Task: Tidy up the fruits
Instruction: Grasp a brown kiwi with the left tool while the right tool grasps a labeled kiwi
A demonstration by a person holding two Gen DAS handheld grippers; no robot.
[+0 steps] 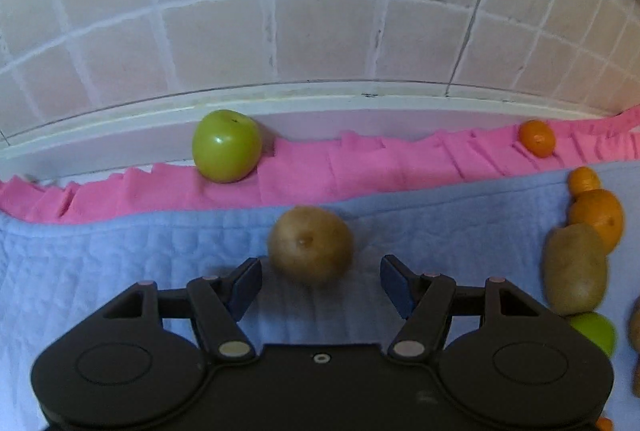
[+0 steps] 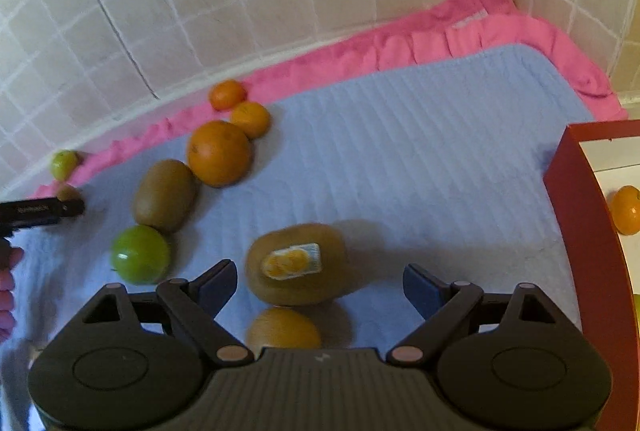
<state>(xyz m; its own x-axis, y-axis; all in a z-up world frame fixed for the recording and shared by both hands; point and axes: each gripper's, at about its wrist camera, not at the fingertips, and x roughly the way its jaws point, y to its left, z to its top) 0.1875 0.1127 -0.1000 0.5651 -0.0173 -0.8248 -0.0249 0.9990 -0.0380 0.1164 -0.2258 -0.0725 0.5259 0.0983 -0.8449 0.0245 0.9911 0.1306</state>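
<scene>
In the left wrist view my left gripper (image 1: 320, 285) is open, its jaws wide apart just short of a brown kiwi (image 1: 310, 245) on the blue cloth (image 1: 120, 263). A green apple (image 1: 227, 146) lies beyond on the pink cloth (image 1: 360, 171). In the right wrist view my right gripper (image 2: 320, 289) is open around a stickered kiwi (image 2: 296, 265), not touching it. Another kiwi (image 2: 282, 329) lies under the gripper body. To the left lie a green apple (image 2: 140, 254), a kiwi (image 2: 165, 195), a large orange (image 2: 219, 153) and two small mandarins (image 2: 240, 107).
A red-rimmed tray (image 2: 580, 231) at the right holds an orange (image 2: 628, 210). A tiled wall (image 1: 320, 11) with a white ledge stands behind the cloths. More fruits (image 1: 580, 243) crowd the right edge of the left wrist view. The left gripper (image 2: 40, 211) shows at far left.
</scene>
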